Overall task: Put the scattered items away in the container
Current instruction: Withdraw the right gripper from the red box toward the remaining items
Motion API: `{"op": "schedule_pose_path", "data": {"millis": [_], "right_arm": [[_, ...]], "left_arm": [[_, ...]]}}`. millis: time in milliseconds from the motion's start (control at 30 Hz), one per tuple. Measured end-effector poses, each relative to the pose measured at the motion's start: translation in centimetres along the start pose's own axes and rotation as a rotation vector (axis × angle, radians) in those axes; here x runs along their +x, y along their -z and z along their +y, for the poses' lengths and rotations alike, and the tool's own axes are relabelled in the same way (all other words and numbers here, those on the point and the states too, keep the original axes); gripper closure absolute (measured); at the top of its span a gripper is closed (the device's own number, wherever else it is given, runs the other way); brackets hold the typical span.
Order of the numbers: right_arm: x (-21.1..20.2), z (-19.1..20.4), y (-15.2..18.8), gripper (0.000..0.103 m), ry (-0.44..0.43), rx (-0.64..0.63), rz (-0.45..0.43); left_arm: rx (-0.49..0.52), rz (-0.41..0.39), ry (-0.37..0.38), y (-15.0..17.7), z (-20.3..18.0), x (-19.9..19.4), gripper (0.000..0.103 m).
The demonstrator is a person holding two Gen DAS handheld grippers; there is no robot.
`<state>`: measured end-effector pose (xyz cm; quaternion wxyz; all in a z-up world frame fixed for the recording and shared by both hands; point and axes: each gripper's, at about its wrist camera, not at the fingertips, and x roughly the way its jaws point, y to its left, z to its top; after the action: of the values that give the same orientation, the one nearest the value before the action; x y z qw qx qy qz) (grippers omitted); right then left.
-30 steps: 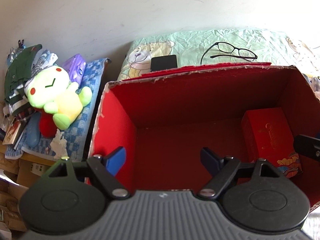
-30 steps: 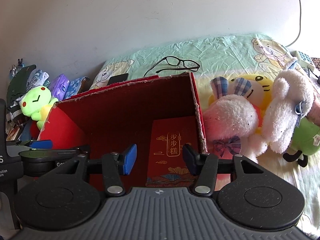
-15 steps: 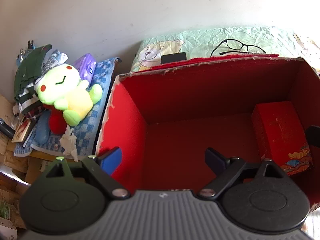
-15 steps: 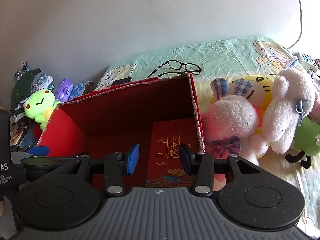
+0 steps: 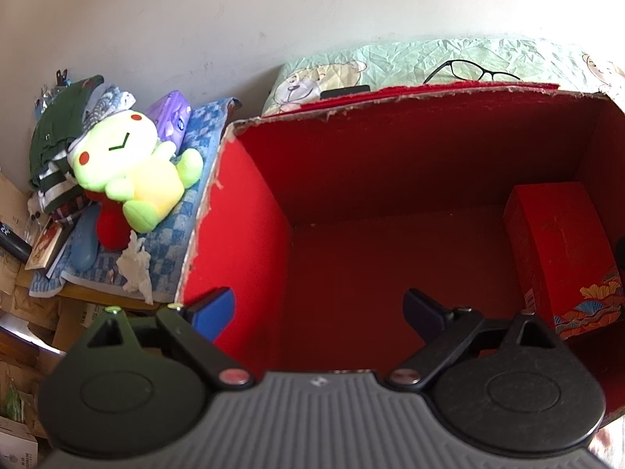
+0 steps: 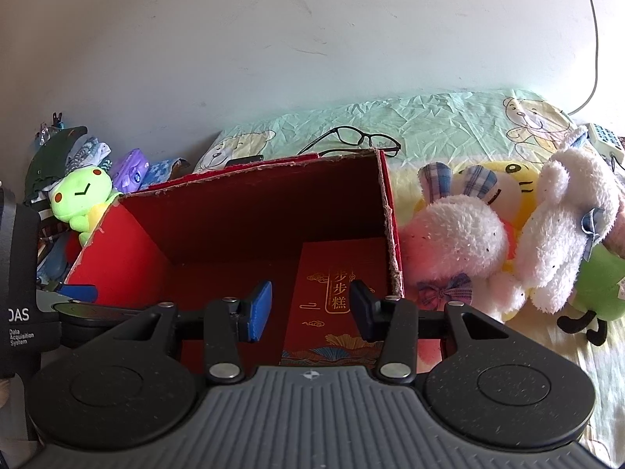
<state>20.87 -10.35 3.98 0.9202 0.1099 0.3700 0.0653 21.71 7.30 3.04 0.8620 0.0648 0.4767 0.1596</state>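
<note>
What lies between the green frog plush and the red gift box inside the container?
In the left wrist view, the container's red left wall and its bare red floor separate the green frog plush from the red gift box.

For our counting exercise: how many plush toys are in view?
5: a green frog left of the box; right of it, a plaid-eared bunny, a yellow toy behind it, a white toy, a green one. More may be hidden.
</note>
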Motion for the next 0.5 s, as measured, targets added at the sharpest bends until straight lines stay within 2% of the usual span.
{"op": "schedule_pose_path", "data": {"millis": [500], "right_arm": [[-0.37,0.01,0.48,0.057,-0.016,0.006,-0.025]], "left_arm": [[-0.007,0.012,-0.006,0.46,-0.29,0.08,0.006]]}}
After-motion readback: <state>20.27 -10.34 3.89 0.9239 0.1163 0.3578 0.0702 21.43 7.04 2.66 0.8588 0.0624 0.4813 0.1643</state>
